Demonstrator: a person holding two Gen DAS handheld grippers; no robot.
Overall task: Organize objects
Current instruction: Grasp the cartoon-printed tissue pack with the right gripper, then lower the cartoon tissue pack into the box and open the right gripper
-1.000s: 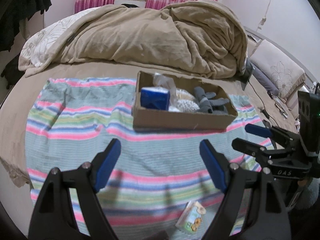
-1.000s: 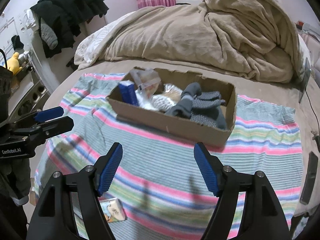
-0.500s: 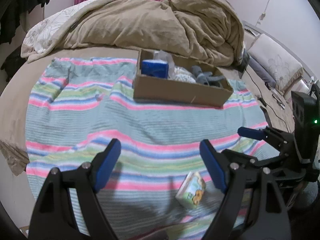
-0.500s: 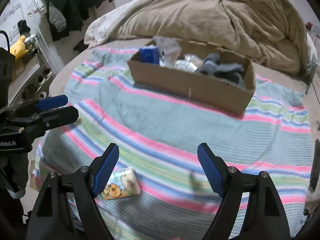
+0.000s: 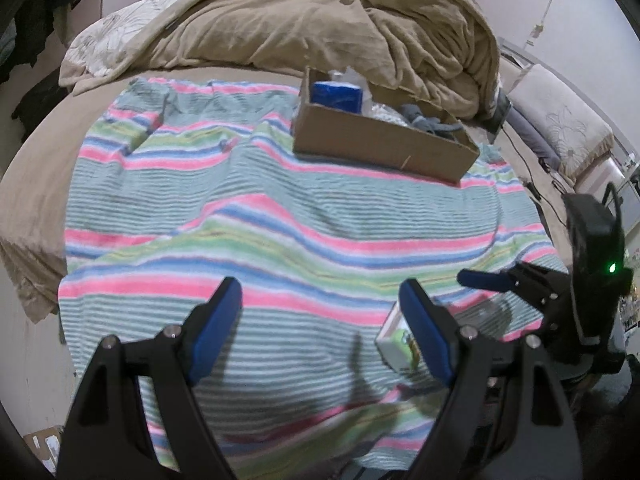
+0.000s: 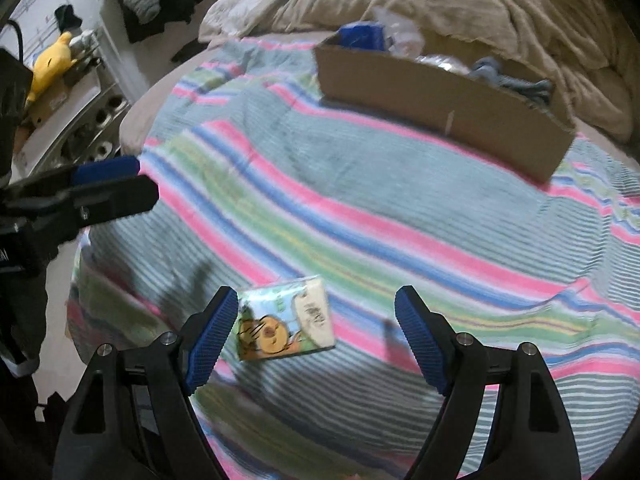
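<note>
A small tissue pack with a cartoon print (image 6: 286, 317) lies on the striped towel (image 6: 380, 216) near the bed's front edge. My right gripper (image 6: 316, 338) is open, with the pack between its fingers, close to the left one. In the left wrist view the pack (image 5: 396, 346) shows partly behind my right finger. My left gripper (image 5: 322, 330) is open and empty above the towel (image 5: 280, 216). A cardboard box (image 5: 380, 146) holding a blue pack (image 5: 336, 96), a plastic bag and grey socks (image 5: 428, 122) stands at the far side; it also shows in the right wrist view (image 6: 440, 104).
A beige duvet (image 5: 320, 28) is heaped behind the box. A pillow (image 5: 560, 120) and cables lie at the right. A shelf with a yellow plush toy (image 6: 48, 64) stands left of the bed. The right gripper shows in the left wrist view (image 5: 540, 288).
Both grippers have pulled back from the box toward the bed's front edge. The tissue pack has come up between the right gripper's fingers. Both stay open.
</note>
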